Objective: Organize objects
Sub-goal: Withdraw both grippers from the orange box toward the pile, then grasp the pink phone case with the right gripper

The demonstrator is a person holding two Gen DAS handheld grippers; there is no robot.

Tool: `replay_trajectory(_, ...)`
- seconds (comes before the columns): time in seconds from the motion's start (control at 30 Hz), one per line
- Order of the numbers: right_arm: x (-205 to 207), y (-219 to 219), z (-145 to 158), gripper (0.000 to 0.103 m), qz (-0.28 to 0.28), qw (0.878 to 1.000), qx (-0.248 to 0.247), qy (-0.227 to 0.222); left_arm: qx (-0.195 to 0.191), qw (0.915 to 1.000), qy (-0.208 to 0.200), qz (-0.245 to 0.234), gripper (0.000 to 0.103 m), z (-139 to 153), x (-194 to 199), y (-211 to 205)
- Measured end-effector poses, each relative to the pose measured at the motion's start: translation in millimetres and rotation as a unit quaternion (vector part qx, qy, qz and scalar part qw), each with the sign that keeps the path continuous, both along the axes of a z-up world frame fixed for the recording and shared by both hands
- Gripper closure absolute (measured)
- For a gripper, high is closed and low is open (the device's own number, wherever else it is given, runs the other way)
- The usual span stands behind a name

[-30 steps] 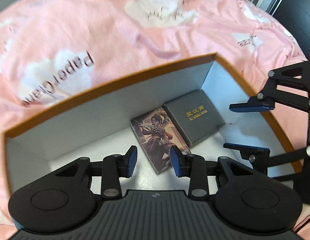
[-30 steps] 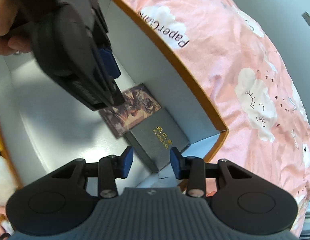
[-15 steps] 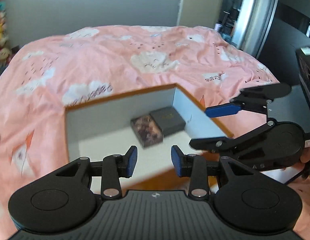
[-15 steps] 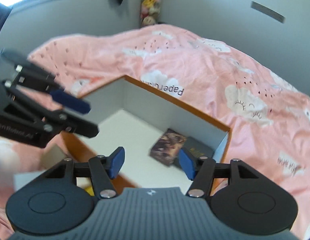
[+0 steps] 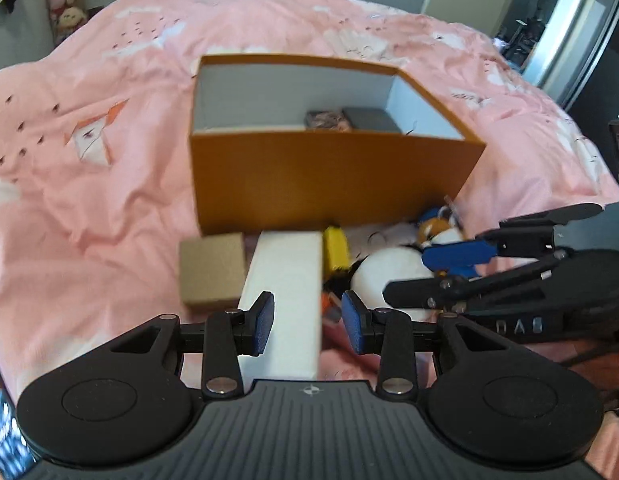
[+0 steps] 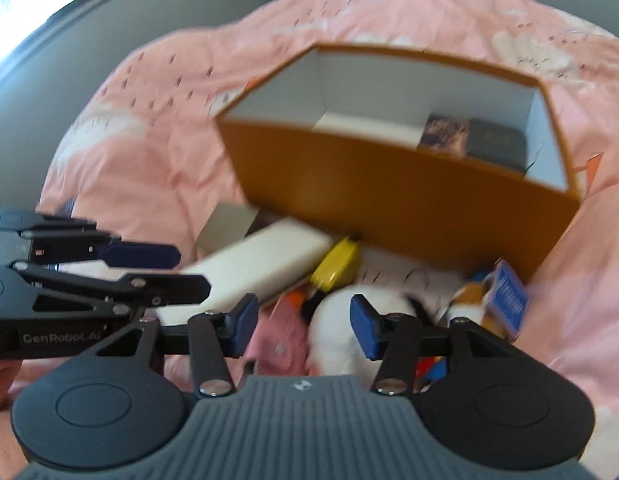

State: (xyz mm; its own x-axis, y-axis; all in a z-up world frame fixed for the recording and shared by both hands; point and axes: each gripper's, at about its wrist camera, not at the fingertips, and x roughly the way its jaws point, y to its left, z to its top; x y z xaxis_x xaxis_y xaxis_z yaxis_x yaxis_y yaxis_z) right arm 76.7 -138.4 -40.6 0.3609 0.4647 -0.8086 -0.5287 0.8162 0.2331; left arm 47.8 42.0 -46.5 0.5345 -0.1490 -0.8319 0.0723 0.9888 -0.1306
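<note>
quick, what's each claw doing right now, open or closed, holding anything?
Left claw: open, holding nothing, above the long white rectangular box.
Right claw: open, holding nothing, above the white plush toy.

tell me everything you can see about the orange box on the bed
The orange box is a large open-topped carton, apparently cardboard, orange outside and pale grey-white inside, standing upright on the pink bedspread. No lid is in view. Inside, at its far right corner, an illustrated card box and a dark box lie flat side by side. Loose items crowd its near wall, including a long white box and a small brown box. Neither hand-held gripper touches it.
</note>
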Motion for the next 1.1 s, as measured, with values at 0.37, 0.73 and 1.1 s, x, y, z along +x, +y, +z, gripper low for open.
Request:
replay_trajectory(0.37,-31.0,19.8,-4.4,0.054,0.037,0.998,-0.042,0.004,0.013,0.9999,-0.009,-0.006,0.060,2.9,-28.0,-0.4)
replay_trajectory(0.73,-35.9,18.6,-17.1,0.058,0.040,0.997,-0.055,0.030,-0.072,0.9966,0.041,-0.002,0.053,-6.3,-53.6,7.8)
replay_trajectory(1.1,-44.2,-16.8,-4.1,0.089,-0.004,0.999,-0.026,0.039,-0.057,0.9945,0.046,-0.075,0.045,-1.8,-58.4,2.5)
